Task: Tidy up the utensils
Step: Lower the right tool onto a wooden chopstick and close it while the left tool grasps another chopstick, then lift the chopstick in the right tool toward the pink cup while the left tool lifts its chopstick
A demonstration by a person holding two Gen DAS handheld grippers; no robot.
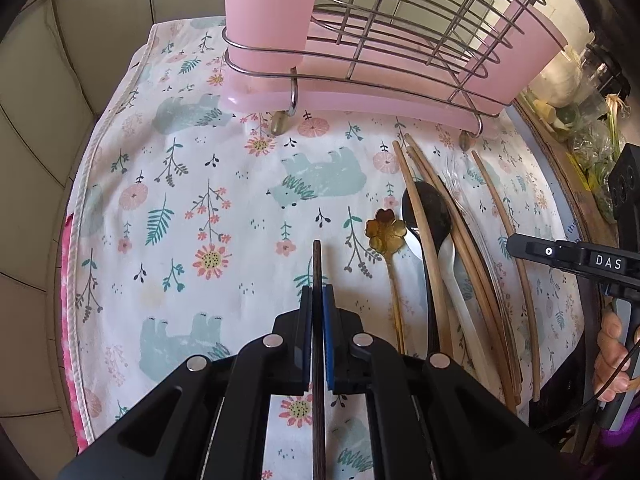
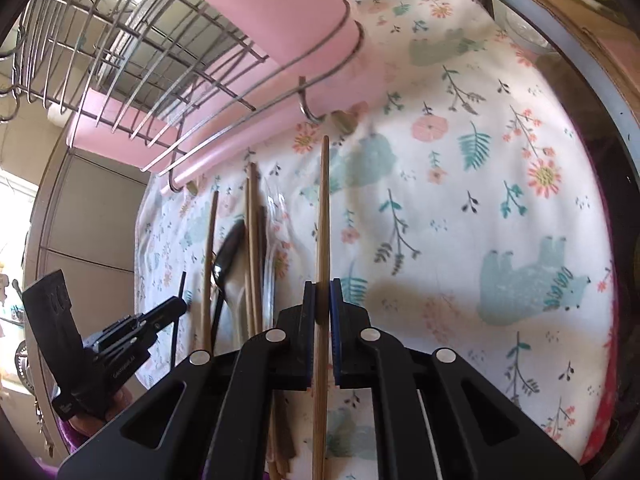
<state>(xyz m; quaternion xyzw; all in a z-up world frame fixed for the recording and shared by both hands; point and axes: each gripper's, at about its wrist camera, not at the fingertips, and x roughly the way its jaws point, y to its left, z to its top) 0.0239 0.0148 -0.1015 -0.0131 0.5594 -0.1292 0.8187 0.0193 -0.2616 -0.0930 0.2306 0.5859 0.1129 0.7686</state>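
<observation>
My left hand-held gripper (image 1: 317,300) is clamped on a dark chopstick (image 1: 317,264); my right hand-held gripper (image 2: 322,300) pinches a pale wooden chopstick (image 2: 323,208). Remaining utensils (image 1: 440,248) lie at three o'clock on the floral cloth (image 1: 192,208), rack (image 1: 400,40) at twelve.

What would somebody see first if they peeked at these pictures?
Probably the big pink holder in its wire rack at the cloth's far end. Next, each gripper pinching one chopstick: the left gripper a dark chopstick, the right gripper a light wooden chopstick. A flower-shaped gold spoon lies among the loose utensils.
</observation>
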